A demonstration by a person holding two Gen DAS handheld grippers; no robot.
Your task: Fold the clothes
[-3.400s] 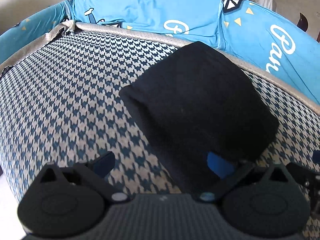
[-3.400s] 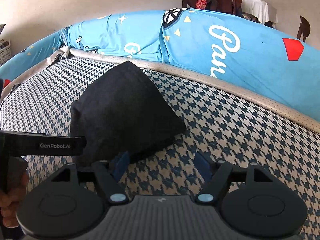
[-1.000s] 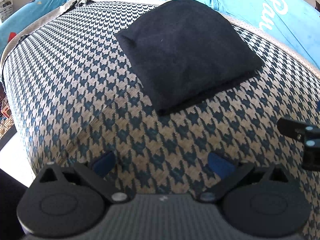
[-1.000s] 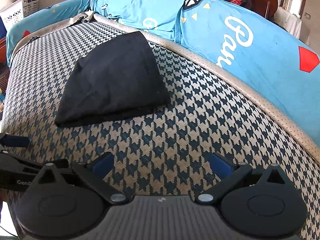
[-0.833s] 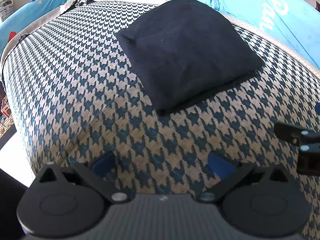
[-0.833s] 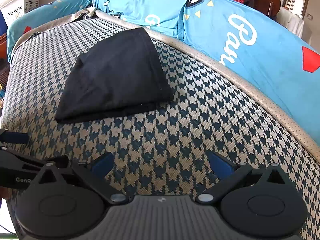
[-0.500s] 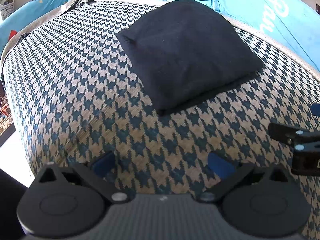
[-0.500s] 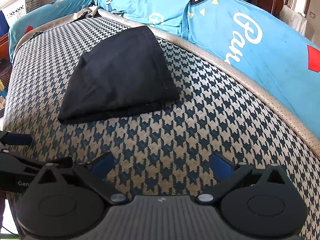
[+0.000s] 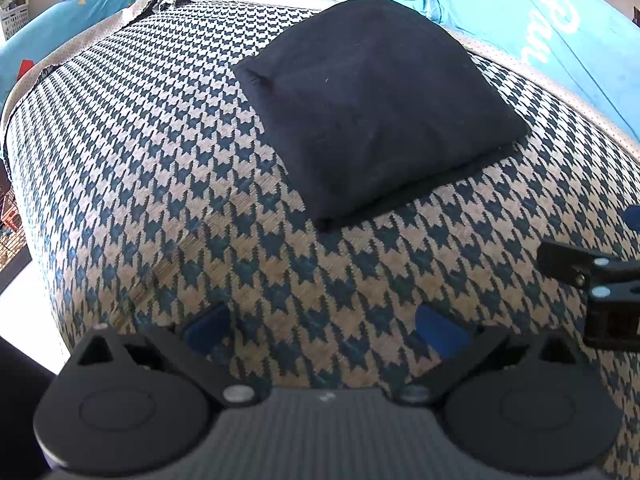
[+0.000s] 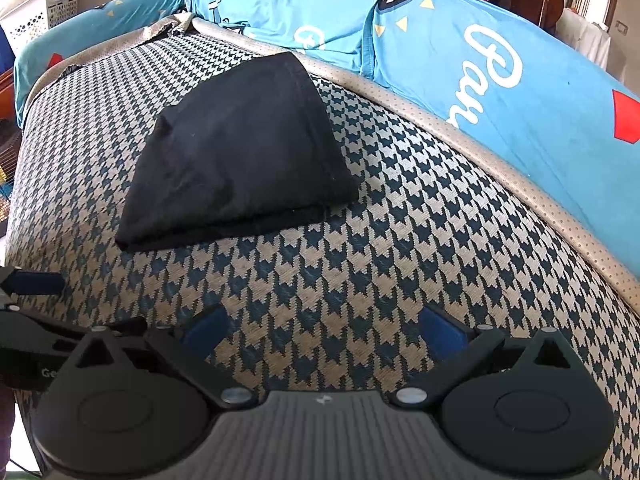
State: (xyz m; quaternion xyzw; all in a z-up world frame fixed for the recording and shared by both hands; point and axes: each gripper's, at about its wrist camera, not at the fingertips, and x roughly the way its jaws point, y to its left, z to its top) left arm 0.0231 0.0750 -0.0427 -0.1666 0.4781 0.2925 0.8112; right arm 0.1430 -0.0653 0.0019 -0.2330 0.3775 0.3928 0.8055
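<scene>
While both sets of jaws are hanging apart and empty, a folded black cloth garment is lying ahead on the houndstooth cushion, likely soft, light, best pinched along its near layered edge.

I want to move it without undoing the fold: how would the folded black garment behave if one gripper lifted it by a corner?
The folded black cloth garment looks soft, so it would probably droop. Its lower layer shows along the near edge, so layers may slide apart.

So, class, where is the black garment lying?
The black garment lies folded on the houndstooth cushion, towards its back edge near the blue cover.
</scene>
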